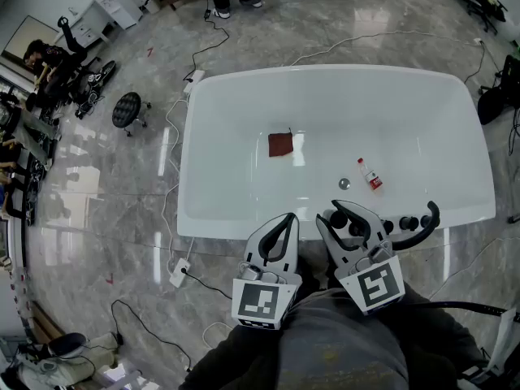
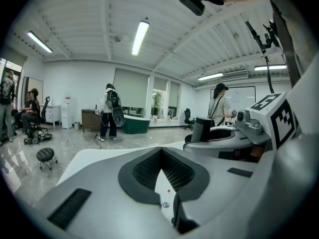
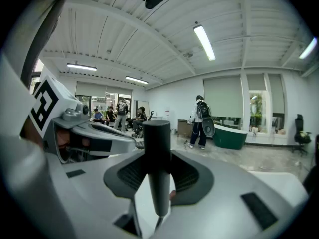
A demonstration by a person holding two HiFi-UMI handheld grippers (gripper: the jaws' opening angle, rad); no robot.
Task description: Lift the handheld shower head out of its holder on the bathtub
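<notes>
Grip looks made, lift not: my right gripper (image 3: 158,151) is clamped on the black handheld shower head (image 3: 158,183), upright at the near right rim of the bathtub (image 1: 227,226), apparently not yet raised. Only the head view places it; only the left gripper view shows the left gripper (image 2: 160,151) closed, empty

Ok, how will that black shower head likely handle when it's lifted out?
The shower head looks like a rigid, smooth dark cylinder: probably stiff, possibly slippery in a grip. It stands slim and upright, so an off-centre grip may tilt it. No hose shows; a hidden one could tug back.
</notes>
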